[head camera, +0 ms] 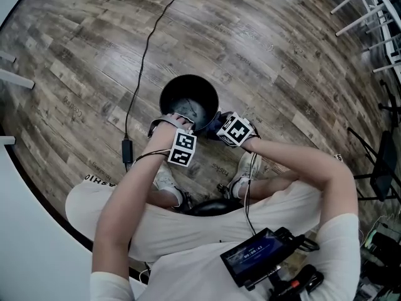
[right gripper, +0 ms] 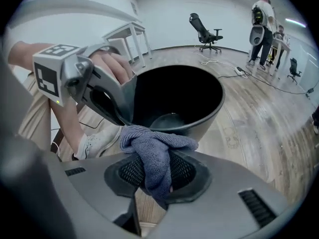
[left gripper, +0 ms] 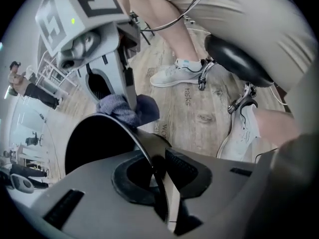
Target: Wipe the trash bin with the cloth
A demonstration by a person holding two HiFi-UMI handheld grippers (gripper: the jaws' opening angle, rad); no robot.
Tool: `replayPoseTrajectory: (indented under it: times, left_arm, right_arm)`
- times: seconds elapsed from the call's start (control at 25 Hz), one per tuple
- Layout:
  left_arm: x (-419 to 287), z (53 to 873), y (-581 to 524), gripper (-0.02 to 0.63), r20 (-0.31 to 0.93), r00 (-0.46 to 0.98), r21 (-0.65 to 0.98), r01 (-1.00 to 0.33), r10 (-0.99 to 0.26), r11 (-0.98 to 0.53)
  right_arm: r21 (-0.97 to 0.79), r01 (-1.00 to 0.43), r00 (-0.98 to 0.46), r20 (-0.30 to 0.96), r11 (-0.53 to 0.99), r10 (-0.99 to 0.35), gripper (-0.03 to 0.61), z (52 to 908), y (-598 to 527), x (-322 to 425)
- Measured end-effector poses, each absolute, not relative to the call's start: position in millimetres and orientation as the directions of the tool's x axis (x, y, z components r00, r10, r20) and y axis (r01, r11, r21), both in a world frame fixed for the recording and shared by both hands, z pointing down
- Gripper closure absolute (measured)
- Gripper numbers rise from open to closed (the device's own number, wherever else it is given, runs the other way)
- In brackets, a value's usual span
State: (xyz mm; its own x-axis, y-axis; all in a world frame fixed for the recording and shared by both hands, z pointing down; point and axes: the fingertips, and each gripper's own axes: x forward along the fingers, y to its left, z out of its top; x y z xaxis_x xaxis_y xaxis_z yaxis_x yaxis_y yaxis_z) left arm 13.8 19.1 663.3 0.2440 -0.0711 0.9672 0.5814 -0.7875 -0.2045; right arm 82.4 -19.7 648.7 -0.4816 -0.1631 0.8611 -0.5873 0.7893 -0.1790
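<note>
Now: trash bin stands upright on the floor.
Left gripper: pinched shut on the bin's rim, seven o'clock.
Right gripper: clamped on the cloth, beside the rim at five o'clock.
Risk: hard wiping could tip the bin or slide the thin rim out of the pinch.

bin near rim hidden, cloth half hidden

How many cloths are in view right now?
1: the blue cloth, clamped in the right gripper, by the trash bin rim. Part of the bin's inside is hidden, so another could be there.
</note>
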Motion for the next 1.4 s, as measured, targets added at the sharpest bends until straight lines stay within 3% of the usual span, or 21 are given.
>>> replayPoseTrajectory:
  times: [0.44, 0.84, 1.04, 1.16, 1.4]
  left_arm:
    - [24, 661, 22, 0.54, 0.961, 0.27, -0.204, 0.563, -0.055, -0.801]
    - [40, 661, 12, 0.54, 0.951, 0.296, -0.237, 0.505, -0.091, -0.83]
    - [43, 653, 7, 0.536, 0.942, 0.327, -0.211, 0.424, -0.069, -0.881]
    - [37, 642, 2, 0.454, 0.947, 0.316, -0.194, 0.427, -0.056, -0.883]
    - [13, 661, 13, 0.47, 0.966, 0.247, -0.197, 0.498, -0.079, -0.844]
  right_arm:
    - [-0.094, -0.512, -0.384, 0.914, 0.854, -0.129, 0.472, 765, -22, 89]
    - [-0.101, -0.651, -0.333, 0.929, 0.752, -0.163, 0.472, 847, -23, 94]
    - [-0.166, -0.694, -0.342, 0.932, 0.701, -0.117, 0.472, 811, -3, 113]
    - [-0.177, -0.649, -0.372, 0.922, 0.74, -0.106, 0.472, 755, 12, 120]
    - [-0.182, -0.621, -0.476, 0.86, 0.762, -0.182, 0.472, 643, -3, 104]
